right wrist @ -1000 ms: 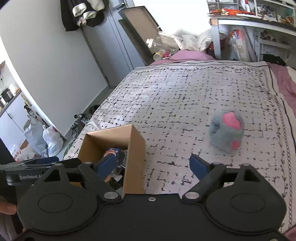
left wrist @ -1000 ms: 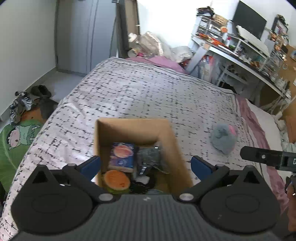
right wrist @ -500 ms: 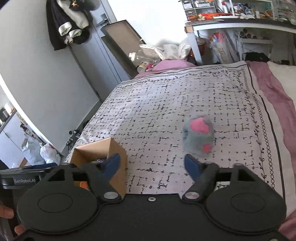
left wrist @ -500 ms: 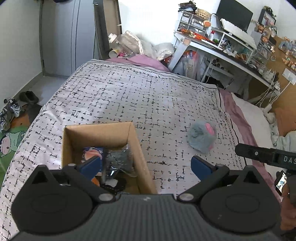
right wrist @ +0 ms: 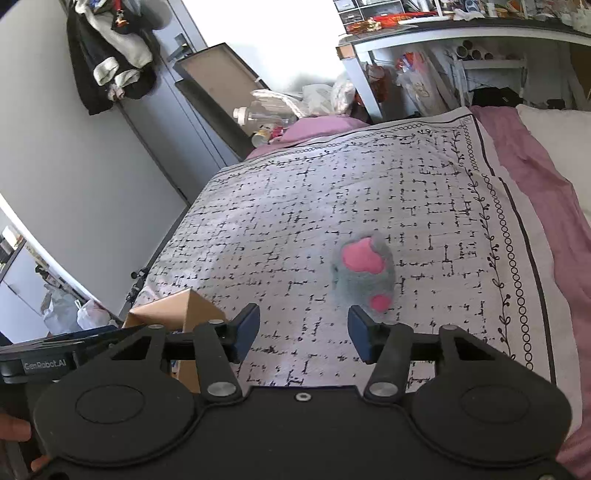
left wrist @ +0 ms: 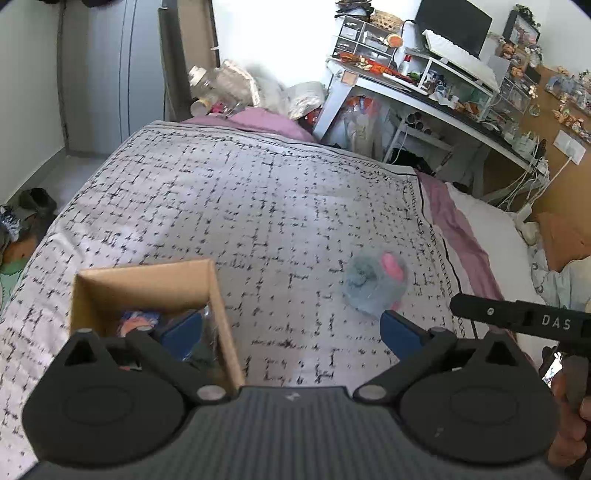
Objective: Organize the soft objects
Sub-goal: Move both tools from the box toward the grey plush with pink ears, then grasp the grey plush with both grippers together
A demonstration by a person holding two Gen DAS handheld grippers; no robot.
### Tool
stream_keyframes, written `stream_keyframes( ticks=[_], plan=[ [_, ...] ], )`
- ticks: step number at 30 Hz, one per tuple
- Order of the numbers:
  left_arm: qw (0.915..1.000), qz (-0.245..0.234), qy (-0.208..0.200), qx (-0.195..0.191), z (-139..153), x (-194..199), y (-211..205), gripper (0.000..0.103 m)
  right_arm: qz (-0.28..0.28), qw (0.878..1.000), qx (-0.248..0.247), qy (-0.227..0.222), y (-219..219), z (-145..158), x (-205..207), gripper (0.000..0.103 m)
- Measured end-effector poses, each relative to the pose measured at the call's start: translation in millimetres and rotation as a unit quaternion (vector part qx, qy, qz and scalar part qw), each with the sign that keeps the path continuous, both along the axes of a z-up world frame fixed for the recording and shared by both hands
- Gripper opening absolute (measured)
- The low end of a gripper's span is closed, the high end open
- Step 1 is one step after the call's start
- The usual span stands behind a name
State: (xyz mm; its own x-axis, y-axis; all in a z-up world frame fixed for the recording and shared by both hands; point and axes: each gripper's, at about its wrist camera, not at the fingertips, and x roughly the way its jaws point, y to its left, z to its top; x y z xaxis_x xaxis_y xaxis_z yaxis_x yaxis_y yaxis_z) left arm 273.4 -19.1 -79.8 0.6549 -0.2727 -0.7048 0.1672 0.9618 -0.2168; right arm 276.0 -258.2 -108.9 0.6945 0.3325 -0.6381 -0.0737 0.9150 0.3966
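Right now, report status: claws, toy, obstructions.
Left claw open, empty. Right claw open, empty, nearing fuzzy grey-and-pink plush toy on patterned bedspread. Brown cardboard box aside; path unobstructed.

Home bedroom, lived-in. Bed w/ black-on-white patterned cover fills most of the view, pink sheet at its edge. Cluttered desk w/ monitor & drawer organizers along the wall, clothes hung by the door, shoes on the floor.
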Motion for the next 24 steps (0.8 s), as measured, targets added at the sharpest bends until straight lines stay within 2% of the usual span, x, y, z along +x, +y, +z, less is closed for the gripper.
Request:
stream_keyframes(
  ticks=[8,18,24],
  plan=[
    [1.0,-0.007,-0.001,0.001,-12.5,27.3,-21.5,0.098,-0.004,1.0,0.004,0.012,-7.6,-12.3,25.6,0.052],
    [0.9995,-0.006,0.032,-0.002,-40.6,64.1,-32.5,0.075,0.005,0.999,0.013,0.031,-5.3,-34.0,67.7,0.052],
    [0.9988,0.0,0.049,-0.007,-56.9,84.2,-35.4,0.067,0.009,0.999,0.009,0.048,-2.7,-50.9,87.7,0.051]
  ],
)
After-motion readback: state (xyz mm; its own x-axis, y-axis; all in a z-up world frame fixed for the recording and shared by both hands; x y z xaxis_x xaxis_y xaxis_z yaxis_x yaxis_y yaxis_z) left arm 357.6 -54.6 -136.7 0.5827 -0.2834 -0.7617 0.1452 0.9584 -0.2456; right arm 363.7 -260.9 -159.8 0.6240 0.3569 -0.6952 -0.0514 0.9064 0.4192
